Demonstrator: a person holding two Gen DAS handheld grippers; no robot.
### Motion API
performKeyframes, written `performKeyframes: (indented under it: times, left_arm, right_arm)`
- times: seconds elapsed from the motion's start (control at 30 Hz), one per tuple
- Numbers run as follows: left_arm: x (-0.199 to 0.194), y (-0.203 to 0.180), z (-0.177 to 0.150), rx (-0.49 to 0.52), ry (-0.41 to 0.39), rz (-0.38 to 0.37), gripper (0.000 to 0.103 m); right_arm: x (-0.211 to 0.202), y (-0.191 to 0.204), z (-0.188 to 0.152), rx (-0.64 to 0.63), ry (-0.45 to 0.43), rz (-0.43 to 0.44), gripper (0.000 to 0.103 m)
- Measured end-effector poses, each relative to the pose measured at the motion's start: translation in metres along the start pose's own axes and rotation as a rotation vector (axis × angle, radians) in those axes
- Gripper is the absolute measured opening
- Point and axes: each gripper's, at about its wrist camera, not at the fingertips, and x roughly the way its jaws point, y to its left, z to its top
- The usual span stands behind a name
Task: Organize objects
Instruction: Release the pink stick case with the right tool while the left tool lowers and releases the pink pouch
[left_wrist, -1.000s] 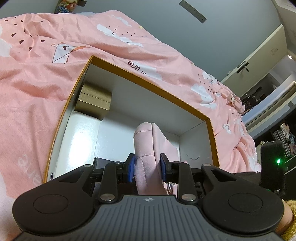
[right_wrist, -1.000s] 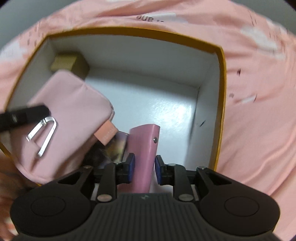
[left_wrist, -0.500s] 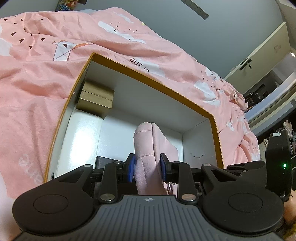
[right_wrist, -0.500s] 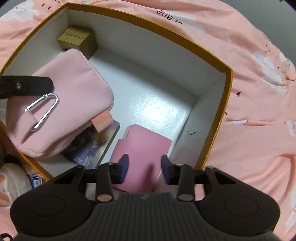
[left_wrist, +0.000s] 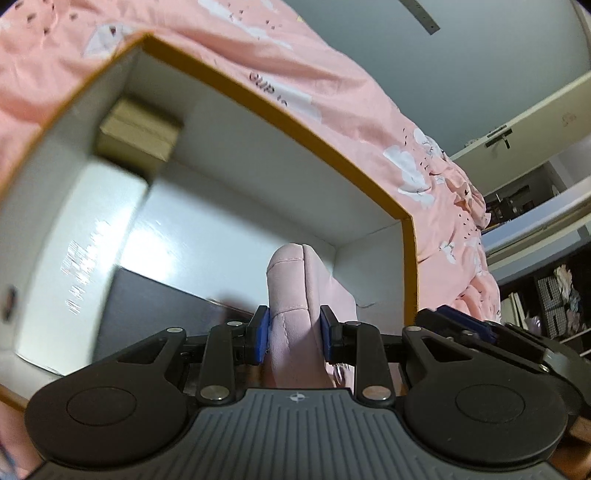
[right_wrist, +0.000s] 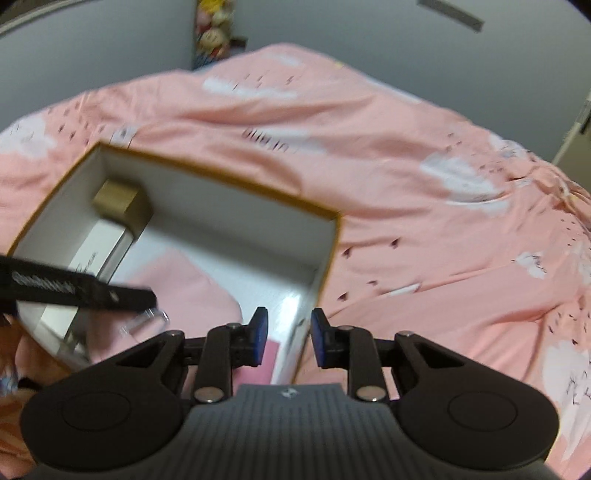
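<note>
A white box with an orange rim (left_wrist: 280, 110) (right_wrist: 236, 186) lies open on the pink bedspread. My left gripper (left_wrist: 294, 334) is shut on a pink fabric pouch (left_wrist: 295, 288), holding it low inside the box; the pouch also shows in the right wrist view (right_wrist: 184, 288) with the left finger (right_wrist: 74, 291) across it. My right gripper (right_wrist: 289, 338) is open and empty, above the box's near right corner. A pink wallet (right_wrist: 264, 363) lies on the box floor just below it. A small gold box (left_wrist: 140, 133) (right_wrist: 118, 201) sits in the far left corner.
A dark flat card or booklet (left_wrist: 166, 314) lies on the box floor under the pouch. The pink bedspread (right_wrist: 424, 221) surrounds the box. A wardrobe and shelves (left_wrist: 546, 280) stand at the right. The right gripper's body (left_wrist: 498, 343) is close on the right.
My right gripper has opened, let go of the pink wallet into the box and pulled up and back. My left gripper has pushed the pouch lower and deeper into the box.
</note>
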Motion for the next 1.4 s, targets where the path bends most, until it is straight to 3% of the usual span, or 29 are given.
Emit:
performKeyframes:
  times: [0.3, 0.6, 0.77, 0.9, 1.03, 1.23, 1.33, 1.4]
  left_arm:
    - [0.033, -0.013, -0.017, -0.010, 0.054, 0.033, 0.031]
    - [0.038, -0.017, -0.020, -0.002, 0.094, 0.079, 0.037]
    - [0.038, -0.024, -0.023, 0.077, 0.114, 0.124, 0.043]
    - [0.038, -0.034, -0.027, 0.202, 0.150, 0.179, 0.048]
    - [0.027, -0.037, -0.029, 0.272, 0.147, 0.148, 0.048]
    - [0.029, -0.037, -0.028, 0.289, 0.158, 0.120, 0.032]
    - [0.036, -0.040, -0.030, 0.283, 0.188, 0.069, 0.027]
    - [0.038, -0.043, -0.033, 0.304, 0.180, 0.079, 0.027]
  right_arm:
    - [-0.003, -0.011, -0.017, 0.055, -0.049, 0.012, 0.026]
    - [0.005, -0.016, -0.029, 0.101, -0.021, 0.056, 0.026]
    - [0.005, -0.016, -0.034, 0.119, -0.019, 0.069, 0.026]
    - [0.005, -0.018, -0.037, 0.134, -0.017, 0.078, 0.026]
    - [0.003, -0.020, -0.040, 0.142, -0.022, 0.087, 0.026]
    - [0.004, -0.021, -0.043, 0.165, -0.014, 0.114, 0.025]
    - [0.006, -0.021, -0.045, 0.183, -0.002, 0.132, 0.021]
    - [0.007, -0.020, -0.045, 0.182, 0.000, 0.128, 0.021]
